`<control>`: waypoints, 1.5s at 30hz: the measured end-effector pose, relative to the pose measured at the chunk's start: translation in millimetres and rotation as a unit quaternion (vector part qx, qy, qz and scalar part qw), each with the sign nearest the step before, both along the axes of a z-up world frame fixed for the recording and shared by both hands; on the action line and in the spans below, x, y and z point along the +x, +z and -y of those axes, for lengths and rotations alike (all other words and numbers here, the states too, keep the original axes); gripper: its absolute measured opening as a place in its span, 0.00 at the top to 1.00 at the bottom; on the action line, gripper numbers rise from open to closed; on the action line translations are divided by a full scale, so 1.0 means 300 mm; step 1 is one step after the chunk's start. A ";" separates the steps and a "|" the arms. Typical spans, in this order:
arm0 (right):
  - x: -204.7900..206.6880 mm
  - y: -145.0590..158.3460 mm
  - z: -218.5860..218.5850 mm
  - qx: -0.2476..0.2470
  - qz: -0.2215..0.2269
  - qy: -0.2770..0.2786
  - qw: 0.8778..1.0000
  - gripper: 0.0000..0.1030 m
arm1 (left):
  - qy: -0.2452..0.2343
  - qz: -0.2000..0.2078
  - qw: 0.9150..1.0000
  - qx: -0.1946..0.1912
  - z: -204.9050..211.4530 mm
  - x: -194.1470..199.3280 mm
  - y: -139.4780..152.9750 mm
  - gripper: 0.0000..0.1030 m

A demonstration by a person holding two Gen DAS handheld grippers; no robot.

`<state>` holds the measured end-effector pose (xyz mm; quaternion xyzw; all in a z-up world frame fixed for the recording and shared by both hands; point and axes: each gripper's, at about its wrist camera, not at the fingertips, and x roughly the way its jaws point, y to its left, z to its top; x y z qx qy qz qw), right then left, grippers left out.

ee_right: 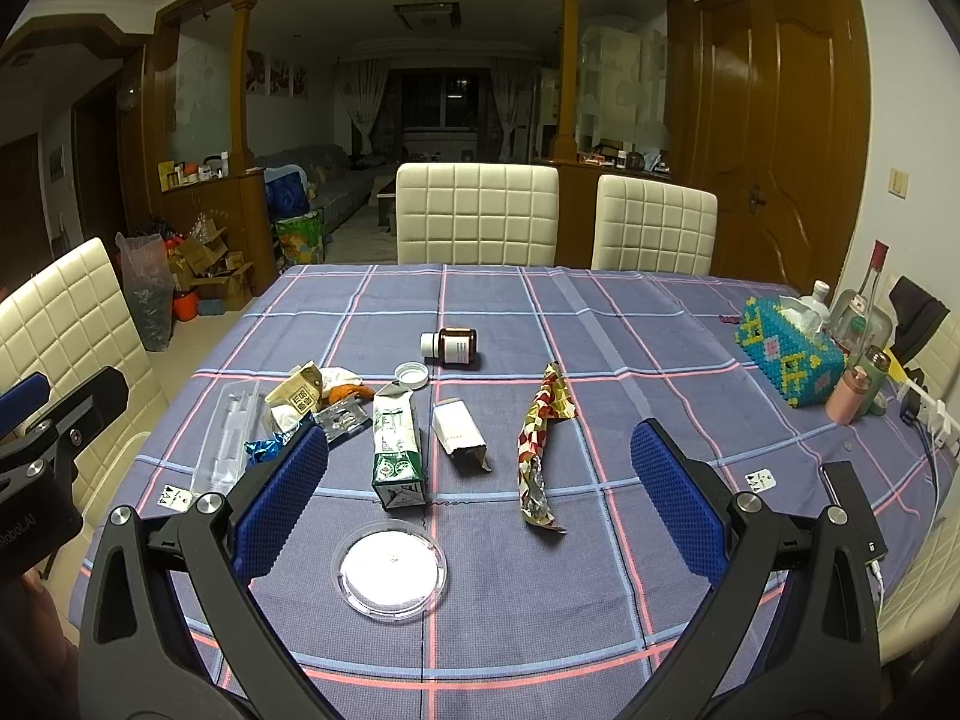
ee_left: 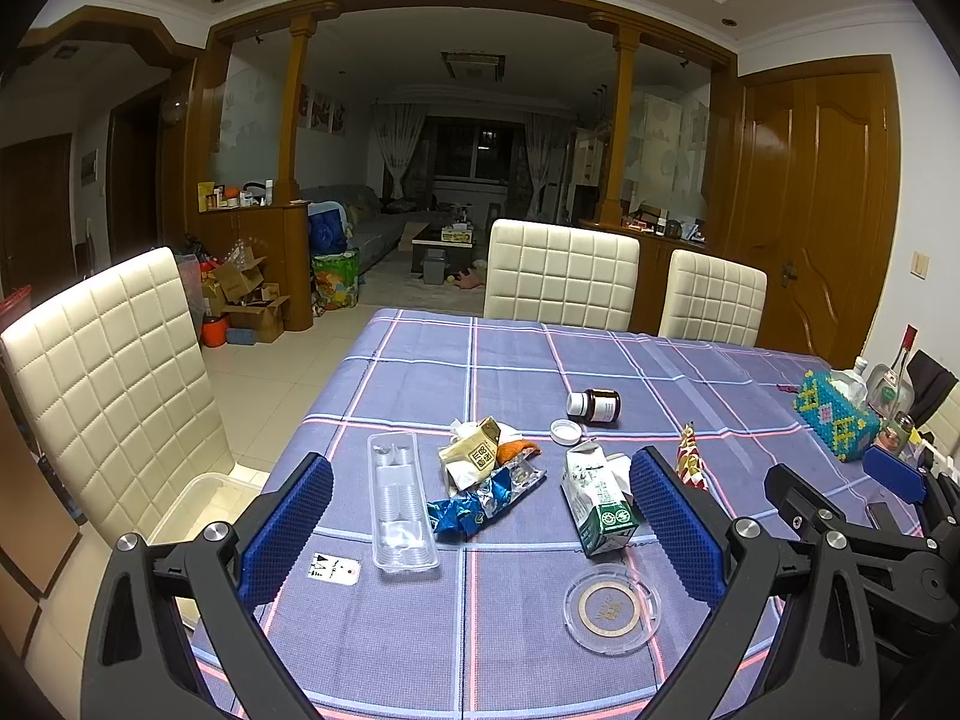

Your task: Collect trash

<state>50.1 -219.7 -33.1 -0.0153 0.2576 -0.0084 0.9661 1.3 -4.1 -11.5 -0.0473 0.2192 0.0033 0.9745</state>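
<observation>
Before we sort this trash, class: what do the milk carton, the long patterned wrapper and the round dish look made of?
Milk carton: printed paperboard, likely coated; it keeps creased, folded edges.
Patterned wrapper: foil-lined film; crinkled, with a silvery inside showing.
Round dish: clear glass or hard plastic; transparent, glossy rim.

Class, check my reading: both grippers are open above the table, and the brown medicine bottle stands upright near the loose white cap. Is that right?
Not quite. The brown medicine bottle lies on its side, not upright, as the right wrist view shows. The rest holds: it is near the loose white cap, and the left gripper and right gripper are open above the table.
</observation>
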 end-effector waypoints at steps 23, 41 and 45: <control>0.005 -0.013 -0.001 0.001 -0.004 0.001 1.000 0.03 | -0.001 -0.004 1.000 -0.001 0.012 -0.002 -0.018 0.06; 0.009 -0.010 -0.010 0.000 -0.005 0.001 1.000 0.03 | 0.000 -0.005 1.000 0.000 0.018 0.000 -0.025 0.06; 0.008 -0.010 -0.009 0.000 -0.004 0.001 1.000 0.03 | 0.000 -0.006 1.000 -0.001 0.016 0.002 -0.023 0.06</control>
